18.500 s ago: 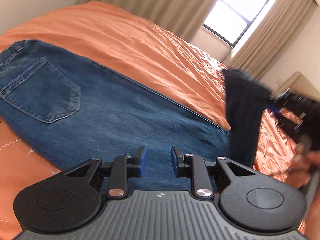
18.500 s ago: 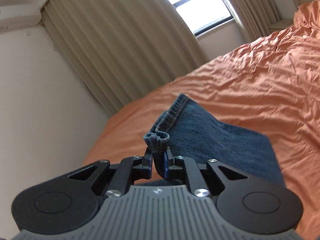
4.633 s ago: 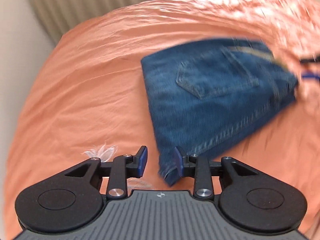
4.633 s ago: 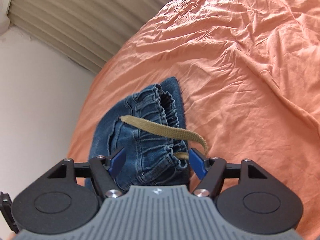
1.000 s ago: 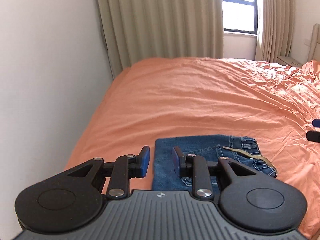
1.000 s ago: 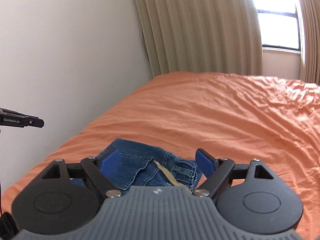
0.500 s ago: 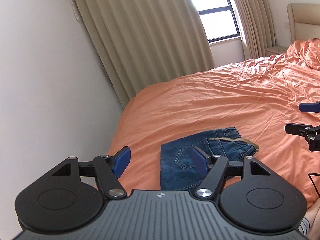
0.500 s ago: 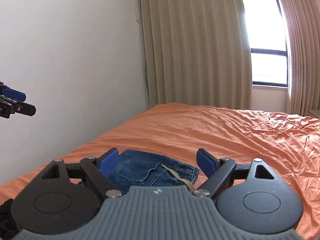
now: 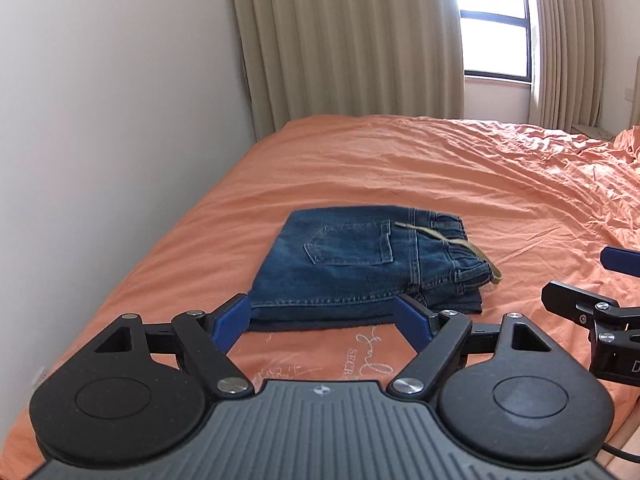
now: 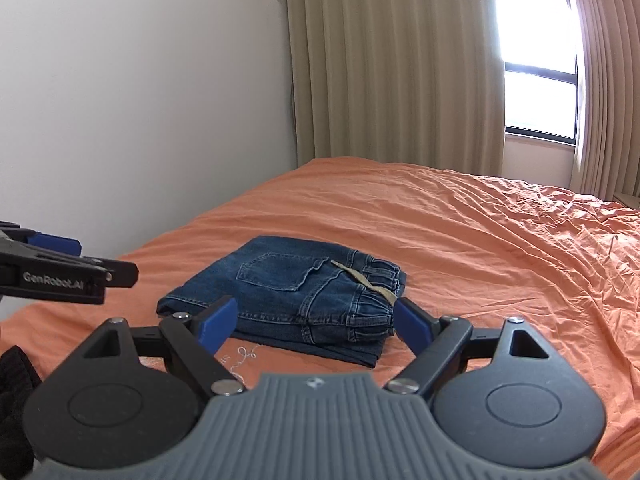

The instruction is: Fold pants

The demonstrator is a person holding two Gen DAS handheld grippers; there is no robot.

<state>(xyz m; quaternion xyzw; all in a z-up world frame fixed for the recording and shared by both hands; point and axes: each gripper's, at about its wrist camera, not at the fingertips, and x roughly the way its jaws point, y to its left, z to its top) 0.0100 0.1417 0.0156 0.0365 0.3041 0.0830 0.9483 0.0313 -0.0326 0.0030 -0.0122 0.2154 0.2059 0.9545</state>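
— Both grippers off the denim?
— Yes. The left gripper (image 9: 325, 322) has just been spreading its jaws; they stand wide with nothing between them. The right gripper (image 10: 316, 322) is also released, jaws apart and bare.
— Where are the pants (image 9: 372, 266)?
— Folded into a compact stack near the bed's (image 9: 460, 168) front-left corner, back pocket up, drawstring (image 9: 452, 242) trailing over the gathered waistband on the right side.
— Edges?
— The stack's near edge lies just beyond both sets of fingertips, apart from them. The wall (image 9: 112, 120) runs along the bed's left edge; wide orange sheet lies free to the right and toward the curtains (image 9: 352, 36).
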